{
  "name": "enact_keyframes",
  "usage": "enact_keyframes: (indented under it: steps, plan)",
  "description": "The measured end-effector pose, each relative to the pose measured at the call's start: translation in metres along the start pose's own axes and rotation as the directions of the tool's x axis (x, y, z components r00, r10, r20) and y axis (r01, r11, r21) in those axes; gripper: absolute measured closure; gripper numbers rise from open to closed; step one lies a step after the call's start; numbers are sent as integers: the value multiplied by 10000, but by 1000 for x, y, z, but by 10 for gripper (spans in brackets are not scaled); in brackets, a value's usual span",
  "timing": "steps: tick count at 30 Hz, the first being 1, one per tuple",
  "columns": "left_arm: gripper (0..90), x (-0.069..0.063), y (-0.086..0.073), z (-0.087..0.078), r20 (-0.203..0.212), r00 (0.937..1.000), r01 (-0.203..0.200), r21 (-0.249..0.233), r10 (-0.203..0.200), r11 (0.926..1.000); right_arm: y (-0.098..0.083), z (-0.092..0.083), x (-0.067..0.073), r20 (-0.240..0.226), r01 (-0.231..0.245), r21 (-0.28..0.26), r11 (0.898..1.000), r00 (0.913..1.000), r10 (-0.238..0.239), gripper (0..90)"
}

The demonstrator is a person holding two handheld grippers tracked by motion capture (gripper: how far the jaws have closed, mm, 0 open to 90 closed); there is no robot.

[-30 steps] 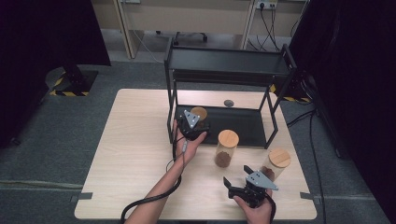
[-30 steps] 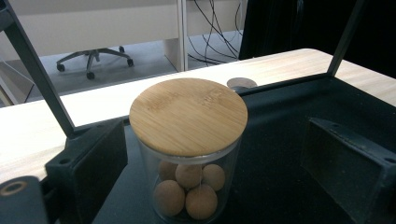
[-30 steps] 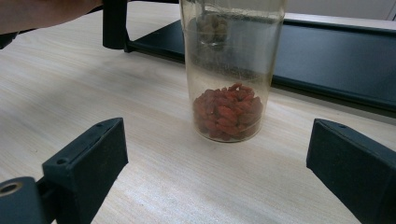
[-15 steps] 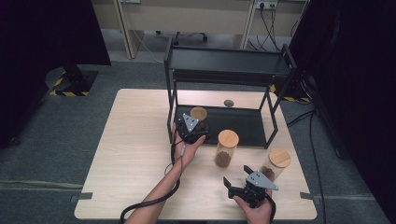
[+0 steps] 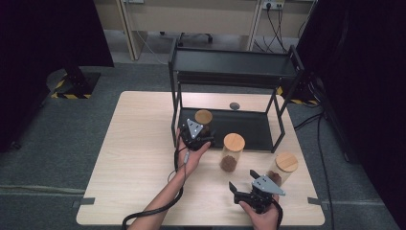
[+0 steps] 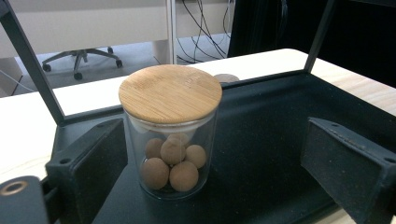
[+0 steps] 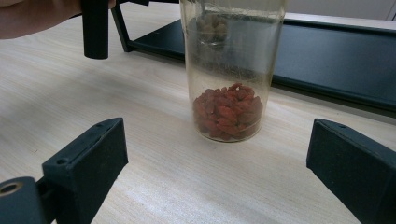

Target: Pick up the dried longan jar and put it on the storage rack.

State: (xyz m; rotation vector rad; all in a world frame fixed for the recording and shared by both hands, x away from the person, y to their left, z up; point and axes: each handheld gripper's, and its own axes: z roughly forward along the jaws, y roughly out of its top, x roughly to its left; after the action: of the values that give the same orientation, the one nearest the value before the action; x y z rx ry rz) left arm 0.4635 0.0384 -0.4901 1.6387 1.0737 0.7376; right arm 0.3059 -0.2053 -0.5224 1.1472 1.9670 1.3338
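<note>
Between your left gripper's wide-open jaws, slightly left of centre, stands the upright jar of brown balls on the rack's bottom shelf. Your right gripper, also open, faces the goji jar straight ahead.

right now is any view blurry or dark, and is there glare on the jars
High view: soft, with both side edges nearly black, the table evenly lit. Left gripper view: the ball jar is sharp, with faint reflections on its glass and the chair behind it blurred. Right gripper view: the berry jar shows hazy reflections up top; the near jaws are slightly soft.
</note>
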Motion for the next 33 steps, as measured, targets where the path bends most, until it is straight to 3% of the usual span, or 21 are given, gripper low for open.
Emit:
enact_keyframes:
  steps: [33]
  plan:
    - [70, -4, -12, -25, 436, 9991, 4, -106, 0, 9999, 0, 0, 0, 21, 0, -3, 10000, 10000, 0, 54]
